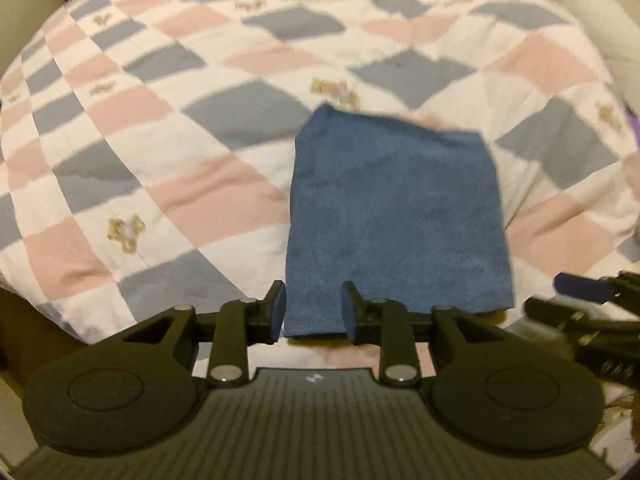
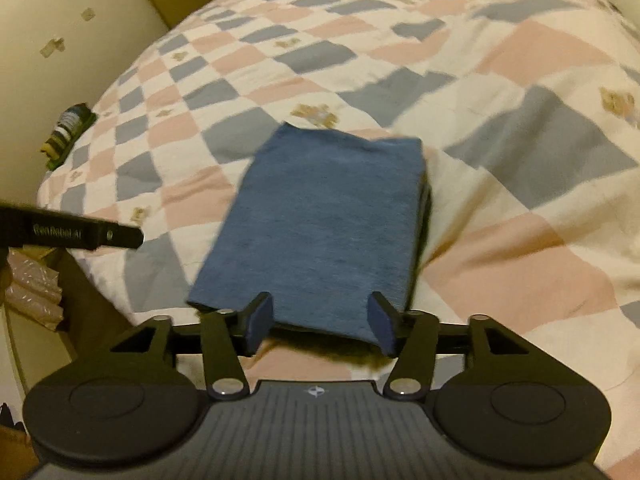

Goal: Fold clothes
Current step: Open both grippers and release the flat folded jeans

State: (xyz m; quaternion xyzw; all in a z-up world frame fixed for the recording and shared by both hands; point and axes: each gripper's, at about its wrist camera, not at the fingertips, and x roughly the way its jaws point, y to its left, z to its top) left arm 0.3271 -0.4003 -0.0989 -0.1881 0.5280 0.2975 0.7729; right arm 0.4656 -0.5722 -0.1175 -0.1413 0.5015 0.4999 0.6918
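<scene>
In the left wrist view, a blue cloth lies folded into a neat rectangle on the checked quilt; the left gripper stands with a narrow gap over the cloth's near left corner, gripping nothing. It looks soft, light and limp, best pinched at a corner or hem. In the right wrist view, the right gripper gapes wide above the near edge, layers showing along the right side, and bare quilt surrounds the cloth.

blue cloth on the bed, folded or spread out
Folded: the blue fabric cloth lies as a compact rectangle on the checked quilt, with stacked layers showing along its right edge.
</scene>
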